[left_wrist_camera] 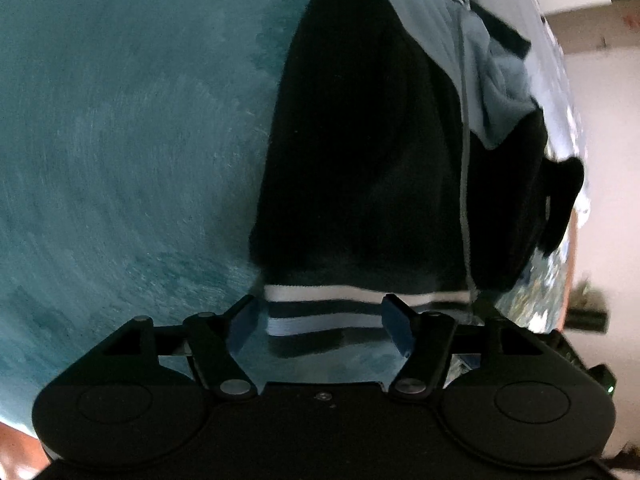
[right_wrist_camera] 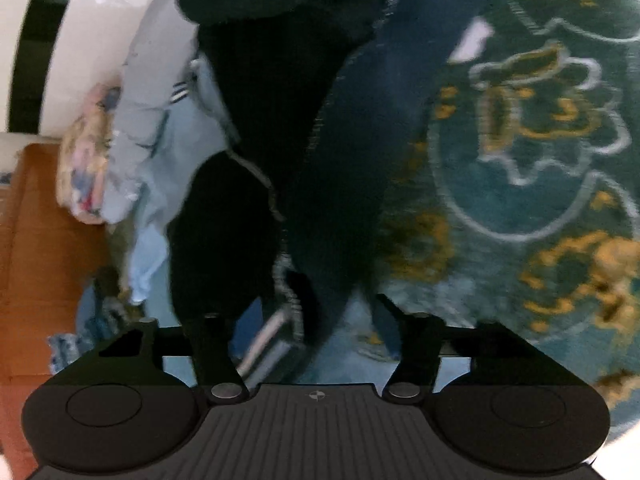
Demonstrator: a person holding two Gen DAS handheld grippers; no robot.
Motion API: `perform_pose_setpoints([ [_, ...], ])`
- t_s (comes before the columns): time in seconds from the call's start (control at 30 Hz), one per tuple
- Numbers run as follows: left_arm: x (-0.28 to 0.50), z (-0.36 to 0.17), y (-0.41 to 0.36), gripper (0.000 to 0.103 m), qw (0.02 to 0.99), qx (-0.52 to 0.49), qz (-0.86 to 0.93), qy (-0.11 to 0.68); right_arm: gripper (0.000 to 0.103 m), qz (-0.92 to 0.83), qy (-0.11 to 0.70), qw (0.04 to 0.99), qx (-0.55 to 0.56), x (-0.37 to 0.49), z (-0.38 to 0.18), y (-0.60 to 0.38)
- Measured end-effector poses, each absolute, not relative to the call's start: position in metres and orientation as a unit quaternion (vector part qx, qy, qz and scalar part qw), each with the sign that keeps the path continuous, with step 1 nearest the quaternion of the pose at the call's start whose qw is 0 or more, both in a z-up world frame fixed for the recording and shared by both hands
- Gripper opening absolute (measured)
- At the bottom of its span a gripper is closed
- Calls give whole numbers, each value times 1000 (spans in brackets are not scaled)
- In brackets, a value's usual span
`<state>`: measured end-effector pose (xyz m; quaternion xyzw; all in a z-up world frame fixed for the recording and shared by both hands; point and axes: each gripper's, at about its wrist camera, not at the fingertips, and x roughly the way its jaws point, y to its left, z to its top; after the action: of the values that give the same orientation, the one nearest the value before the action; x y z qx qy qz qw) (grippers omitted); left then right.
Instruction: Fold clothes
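Observation:
A black jacket (left_wrist_camera: 360, 160) with a white-striped hem (left_wrist_camera: 320, 312) and light blue panels (left_wrist_camera: 480, 60) lies on a teal rug (left_wrist_camera: 120, 140). My left gripper (left_wrist_camera: 320, 316) is open, its fingers wide apart on either side of the striped hem. In the blurred right wrist view, the same black jacket (right_wrist_camera: 248, 120) lies beside a dark blue piece of fabric (right_wrist_camera: 380, 140). My right gripper (right_wrist_camera: 320, 316) is open too. A striped edge (right_wrist_camera: 268, 340) and the tip of the dark blue fabric sit between its fingers.
The rug (right_wrist_camera: 540, 160) carries gold and pale floral patterns on its right part. A crumpled floral cloth (right_wrist_camera: 84, 160) lies at the rug's left edge, by an orange-brown floor (right_wrist_camera: 36, 240). A white and black furniture front (right_wrist_camera: 100, 20) stands behind.

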<state>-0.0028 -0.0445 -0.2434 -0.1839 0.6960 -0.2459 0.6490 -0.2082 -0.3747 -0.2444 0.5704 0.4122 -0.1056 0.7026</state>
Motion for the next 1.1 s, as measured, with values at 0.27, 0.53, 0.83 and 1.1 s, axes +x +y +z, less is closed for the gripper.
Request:
perform_pose_setpoints([
  [0.27,-5,-272,-14,64,589,-369,-166,700,34,-99,396,662,629,-203,-270,-382],
  [0.53,-12,-262,-23,57,622,-340,-178,682,32,-85,379,643,660,-214,-284,-380],
  [0.83,-20,-235,-38,6,672,-251,-182,673,8,-76,409,680,604,-195,-267,-388],
  [1.1,-22,-237,-45,7,674,-207,-176,687,7,-102,432,666,600,-205,-268,-377],
])
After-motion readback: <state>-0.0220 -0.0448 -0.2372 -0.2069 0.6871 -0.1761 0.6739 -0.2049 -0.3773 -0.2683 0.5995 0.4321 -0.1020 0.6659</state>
